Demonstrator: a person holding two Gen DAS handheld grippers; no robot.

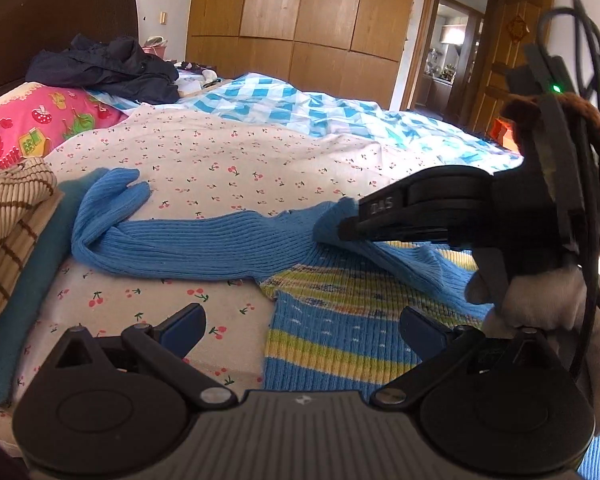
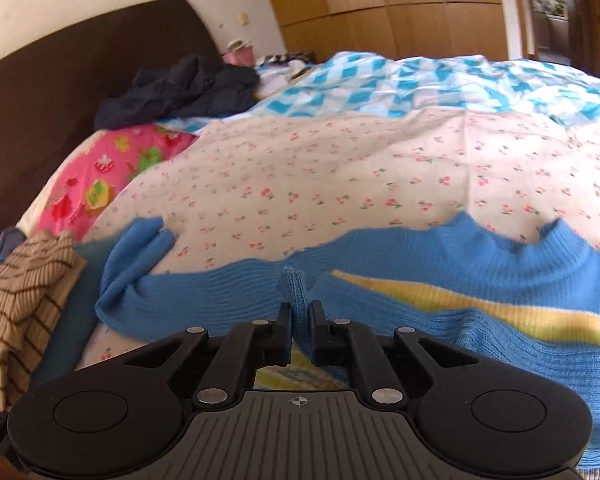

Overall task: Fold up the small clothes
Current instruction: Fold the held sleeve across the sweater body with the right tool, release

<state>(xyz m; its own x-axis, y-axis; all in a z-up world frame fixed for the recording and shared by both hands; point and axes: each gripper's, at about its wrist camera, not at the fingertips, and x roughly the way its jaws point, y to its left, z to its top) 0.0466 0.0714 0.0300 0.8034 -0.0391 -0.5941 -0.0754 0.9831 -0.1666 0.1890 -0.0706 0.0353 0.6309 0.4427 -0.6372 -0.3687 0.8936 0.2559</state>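
The left gripper (image 1: 302,322) hangs spread above the blue ribbed knit sweater with yellow-green stripes (image 1: 320,332), which lies on the cherry-print bedsheet (image 1: 220,160). The right gripper (image 2: 300,322) pinches a fold of its blue knit. One sleeve (image 2: 204,296) stretches toward a folded beige striped garment (image 2: 24,312); beyond lies a dark jacket (image 2: 180,88)

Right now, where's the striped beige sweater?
In both views the striped beige sweater lies at far left, on a teal cloth, beside the blue sweater sleeve's cuff.
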